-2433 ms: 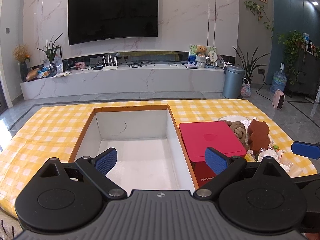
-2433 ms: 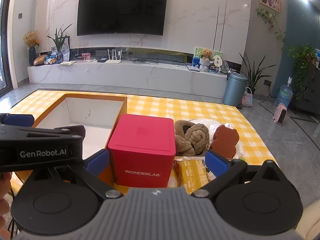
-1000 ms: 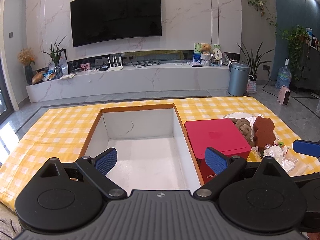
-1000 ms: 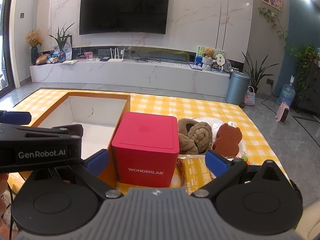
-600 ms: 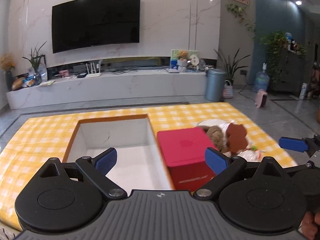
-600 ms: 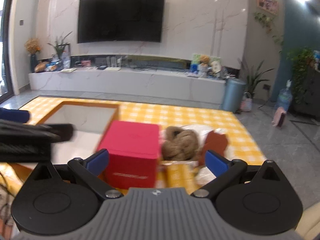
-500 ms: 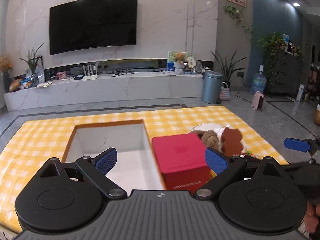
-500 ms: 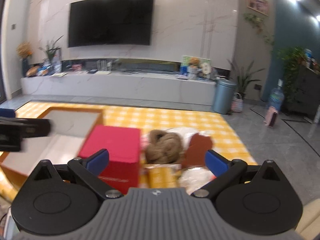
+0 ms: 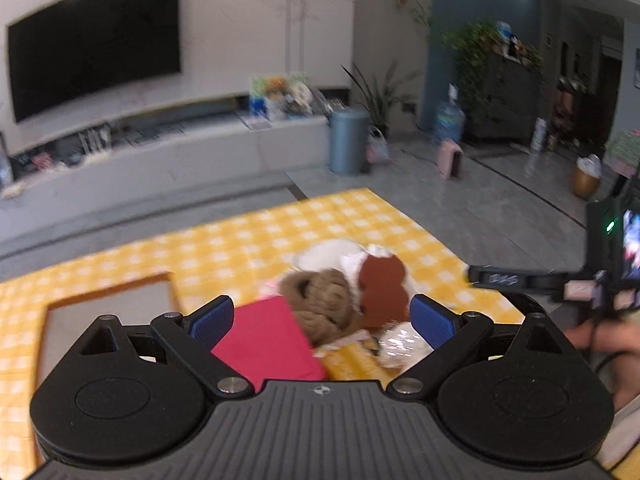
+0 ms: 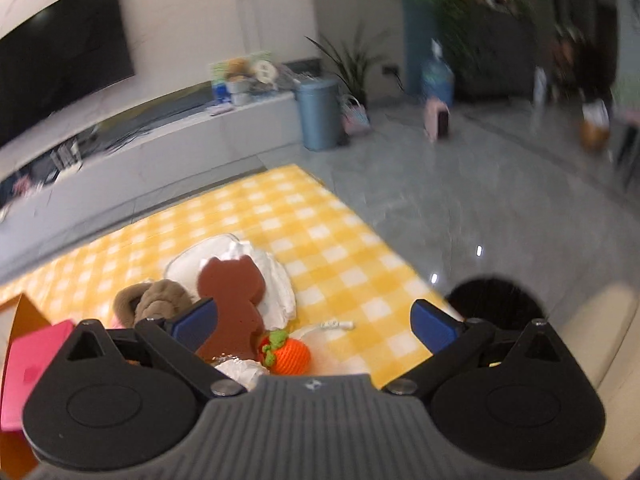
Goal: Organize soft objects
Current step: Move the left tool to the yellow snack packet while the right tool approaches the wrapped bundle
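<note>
Both cameras have swung rightward, off the open box (image 9: 108, 312) at lower left toward the pile mid-frame. Left gripper (image 9: 322, 318) and right gripper (image 10: 314, 320) are spread, empty (approach step, I judge). Next: close on the brown sponge bear (image 10: 232, 300) or knitted pumpkin (image 10: 286, 352). Box looks empty; red box (image 9: 266, 344) is lidded.

Wall television (image 9: 92, 40), blue-grey bin (image 9: 348, 146)
</note>
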`<action>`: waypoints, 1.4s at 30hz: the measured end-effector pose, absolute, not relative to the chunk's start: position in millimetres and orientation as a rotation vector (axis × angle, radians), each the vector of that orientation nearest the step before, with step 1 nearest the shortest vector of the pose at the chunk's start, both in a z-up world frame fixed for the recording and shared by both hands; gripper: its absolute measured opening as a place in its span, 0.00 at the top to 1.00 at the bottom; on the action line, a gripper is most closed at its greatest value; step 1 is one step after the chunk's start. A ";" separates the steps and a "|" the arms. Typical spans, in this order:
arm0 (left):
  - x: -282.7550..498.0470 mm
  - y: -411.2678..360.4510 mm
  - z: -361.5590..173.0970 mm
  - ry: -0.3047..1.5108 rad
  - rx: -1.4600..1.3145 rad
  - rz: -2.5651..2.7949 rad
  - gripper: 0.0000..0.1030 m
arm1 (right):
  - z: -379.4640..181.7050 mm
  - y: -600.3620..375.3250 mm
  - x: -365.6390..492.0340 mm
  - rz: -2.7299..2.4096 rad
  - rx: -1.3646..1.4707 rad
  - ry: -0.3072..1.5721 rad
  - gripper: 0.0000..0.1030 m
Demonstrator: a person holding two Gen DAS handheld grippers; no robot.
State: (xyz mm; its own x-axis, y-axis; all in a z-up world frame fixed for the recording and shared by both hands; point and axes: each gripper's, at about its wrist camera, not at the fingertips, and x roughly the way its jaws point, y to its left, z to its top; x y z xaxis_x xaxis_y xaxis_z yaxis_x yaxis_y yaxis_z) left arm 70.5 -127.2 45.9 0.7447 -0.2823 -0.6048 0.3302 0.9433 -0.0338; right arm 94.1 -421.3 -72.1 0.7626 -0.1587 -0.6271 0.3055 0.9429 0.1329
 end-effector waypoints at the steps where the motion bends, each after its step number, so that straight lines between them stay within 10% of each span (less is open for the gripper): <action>1: 76.7 -133.4 42.1 0.677 0.075 -0.354 0.00 | -82.2 -422.0 96.0 -0.248 0.250 0.652 0.03; 20: 124.7 -219.2 -71.2 1.181 0.187 -0.314 0.00 | -134.1 -465.3 100.3 -0.276 0.344 0.728 0.03; 42: 170.4 -217.7 -150.2 1.309 0.026 -0.021 0.00 | -137.5 -459.8 102.0 -0.252 0.323 0.749 0.03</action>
